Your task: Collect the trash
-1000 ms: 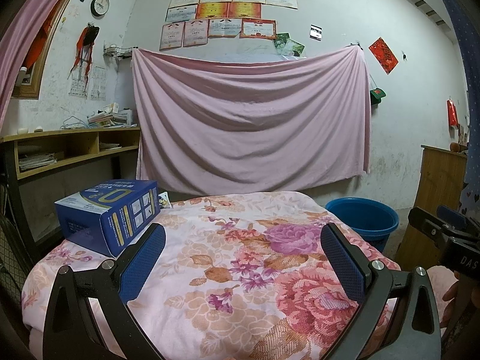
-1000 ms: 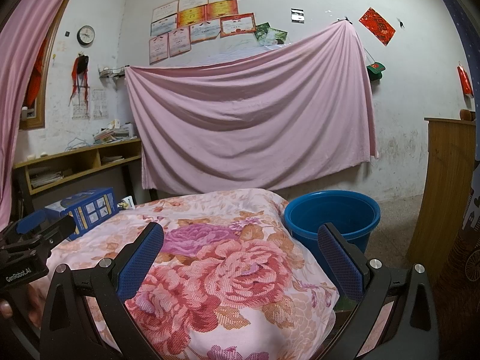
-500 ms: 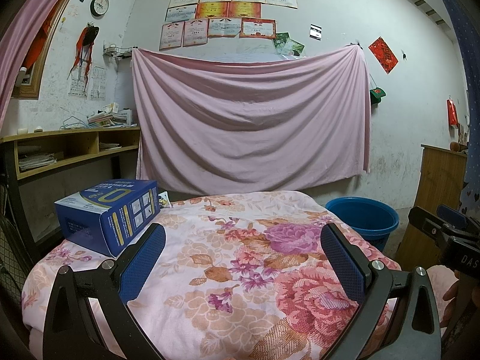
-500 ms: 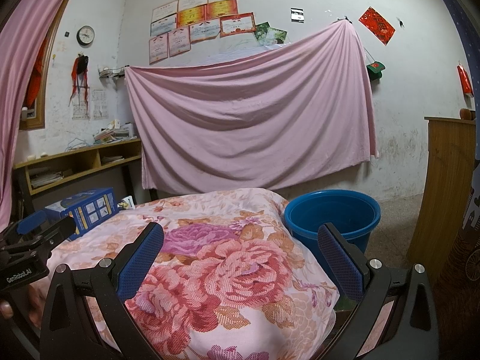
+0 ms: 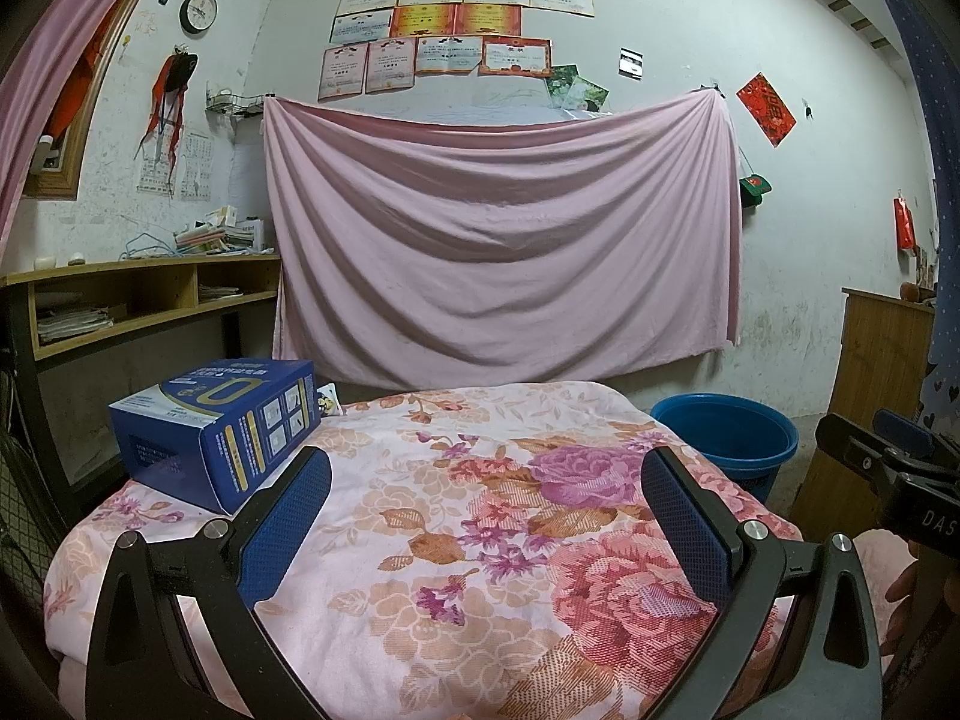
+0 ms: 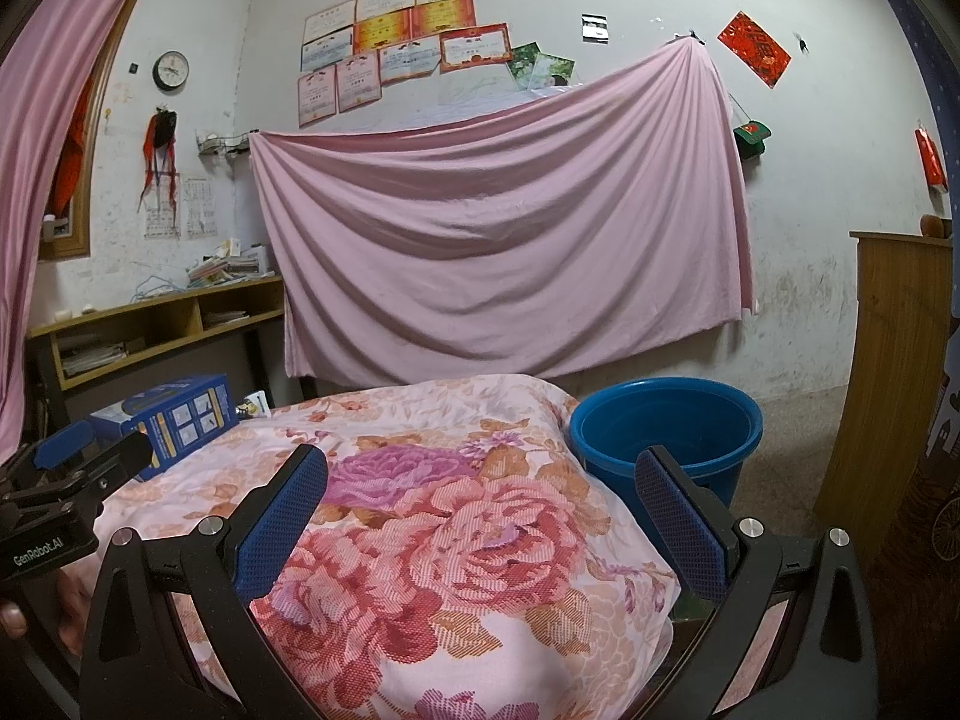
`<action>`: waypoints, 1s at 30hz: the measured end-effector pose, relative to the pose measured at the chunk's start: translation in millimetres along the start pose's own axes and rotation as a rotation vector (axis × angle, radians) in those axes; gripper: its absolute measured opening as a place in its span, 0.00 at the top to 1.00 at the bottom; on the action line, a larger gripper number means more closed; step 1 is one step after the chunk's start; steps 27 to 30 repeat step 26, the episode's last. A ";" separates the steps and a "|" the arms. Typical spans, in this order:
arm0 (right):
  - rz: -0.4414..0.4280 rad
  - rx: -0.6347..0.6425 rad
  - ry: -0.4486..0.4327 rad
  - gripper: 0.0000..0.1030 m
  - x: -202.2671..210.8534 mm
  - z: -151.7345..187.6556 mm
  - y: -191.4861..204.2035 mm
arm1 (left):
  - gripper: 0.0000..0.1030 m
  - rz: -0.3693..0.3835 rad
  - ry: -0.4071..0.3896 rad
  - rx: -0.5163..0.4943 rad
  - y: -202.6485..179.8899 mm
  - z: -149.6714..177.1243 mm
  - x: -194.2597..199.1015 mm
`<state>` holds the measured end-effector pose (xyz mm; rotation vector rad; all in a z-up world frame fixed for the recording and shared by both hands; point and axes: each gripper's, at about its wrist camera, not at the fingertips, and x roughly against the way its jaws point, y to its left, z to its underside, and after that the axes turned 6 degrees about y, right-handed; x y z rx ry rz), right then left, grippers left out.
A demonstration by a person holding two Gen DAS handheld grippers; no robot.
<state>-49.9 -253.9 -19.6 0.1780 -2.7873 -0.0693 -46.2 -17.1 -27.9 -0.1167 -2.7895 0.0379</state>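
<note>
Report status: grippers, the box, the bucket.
Left gripper open, empty. Right gripper open, empty. Blue box untouched on floral cover; blue bucket beside it. Nothing in the way.

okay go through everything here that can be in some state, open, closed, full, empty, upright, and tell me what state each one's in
Left gripper: open, holding nothing.
Right gripper: open, holding nothing.
Blue cardboard box: closed, lying flat on the floral cloth-covered table, near its left edge.
Round blue plastic bucket: upright on the floor beside the table; what shows of the inside looks empty.
Pink sheet: hung across the wall.
</note>
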 end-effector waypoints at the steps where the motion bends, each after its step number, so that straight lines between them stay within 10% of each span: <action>1: 0.000 0.000 0.000 0.00 0.0 0.7 0.6 | 0.02 0.000 0.000 0.000 0.0 0.0 0.0; 30: 0.000 0.001 0.004 0.00 0.3 2.6 3.0 | 0.02 0.005 0.018 -0.006 15.2 -2.8 -2.3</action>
